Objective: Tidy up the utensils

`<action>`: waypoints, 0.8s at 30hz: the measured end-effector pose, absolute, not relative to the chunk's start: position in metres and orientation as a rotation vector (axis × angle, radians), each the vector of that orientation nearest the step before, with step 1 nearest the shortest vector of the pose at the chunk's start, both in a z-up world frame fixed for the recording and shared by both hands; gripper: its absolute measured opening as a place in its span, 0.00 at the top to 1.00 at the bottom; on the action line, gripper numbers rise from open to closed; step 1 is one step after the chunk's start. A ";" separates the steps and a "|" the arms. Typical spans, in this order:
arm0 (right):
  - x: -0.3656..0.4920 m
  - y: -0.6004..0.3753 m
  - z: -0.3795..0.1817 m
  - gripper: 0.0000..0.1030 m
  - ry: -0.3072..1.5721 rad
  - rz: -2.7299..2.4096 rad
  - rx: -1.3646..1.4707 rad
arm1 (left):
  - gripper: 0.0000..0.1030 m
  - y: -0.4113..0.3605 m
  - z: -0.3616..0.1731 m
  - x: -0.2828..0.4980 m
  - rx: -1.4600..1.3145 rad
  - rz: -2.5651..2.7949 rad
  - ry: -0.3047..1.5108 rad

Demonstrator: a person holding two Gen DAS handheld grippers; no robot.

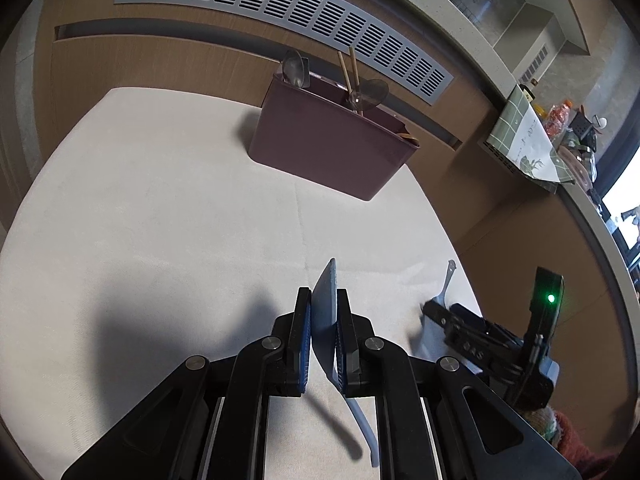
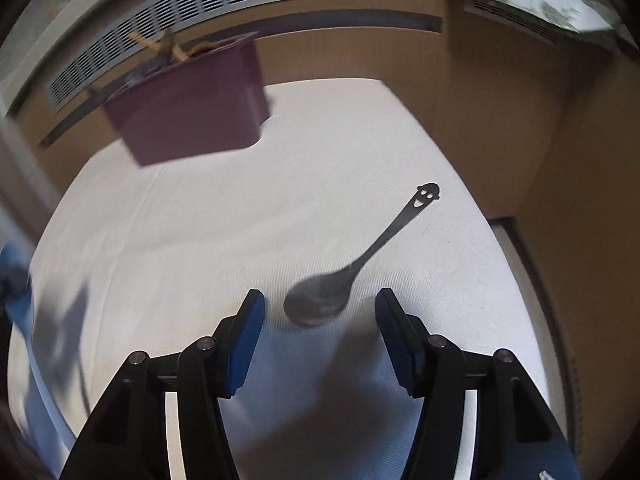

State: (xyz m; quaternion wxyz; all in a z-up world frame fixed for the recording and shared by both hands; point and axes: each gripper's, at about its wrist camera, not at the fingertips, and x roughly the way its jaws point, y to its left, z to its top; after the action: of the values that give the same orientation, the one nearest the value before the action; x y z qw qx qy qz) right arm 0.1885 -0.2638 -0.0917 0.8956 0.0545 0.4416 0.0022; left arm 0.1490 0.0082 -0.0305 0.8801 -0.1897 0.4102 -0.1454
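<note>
Two hand-held grippers are at work over the white-covered counter (image 1: 160, 208). Your left hand-held gripper (image 1: 324, 320) is pressed together on a flat blue utensil (image 1: 325, 312), pinching its broad blade edge-on between the blue pads; the pale blue handle trails back beneath the fingers. Your right hand-held gripper (image 2: 320, 316) stands spread wide, with nothing pinched. A dark metal spoon (image 2: 344, 276) lies flat on the cloth, its bowl between the spread fingers and clear of both pads, and its handle, ending in a smiley-face cutout, runs away toward the upper right. From the left wrist view you see that right hand-held gripper (image 1: 434, 306) low over the counter's right edge, with the spoon handle poking out beyond it. A maroon holder (image 1: 328, 148) stands upright at the far side of the counter, well apart from both grippers, already carrying spoons and wooden chopsticks (image 1: 348, 70).
</note>
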 end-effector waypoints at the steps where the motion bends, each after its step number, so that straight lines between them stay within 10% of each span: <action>1: 0.191 -0.262 -0.092 0.46 0.912 -0.022 0.124 | 0.90 0.009 -0.030 0.148 -0.394 -0.299 0.849; 8: 0.182 -0.243 -0.084 0.93 0.874 0.048 -0.080 | 0.90 0.012 -0.021 0.141 -0.350 -0.273 0.772; 16: 0.133 -0.283 -0.011 0.99 0.617 0.135 -0.117 | 0.90 0.020 -0.011 0.137 -0.339 -0.253 0.717; 24: 0.154 -0.314 -0.047 0.93 0.863 0.203 -0.011 | 0.90 0.020 -0.012 0.135 -0.345 -0.254 0.727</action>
State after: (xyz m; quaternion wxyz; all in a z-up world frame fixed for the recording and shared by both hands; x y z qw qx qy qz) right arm 0.1543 -0.3136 -0.0469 0.9033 -0.0054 0.4176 0.0984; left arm 0.1354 0.0200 -0.0122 0.9123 -0.1675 0.3529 -0.1232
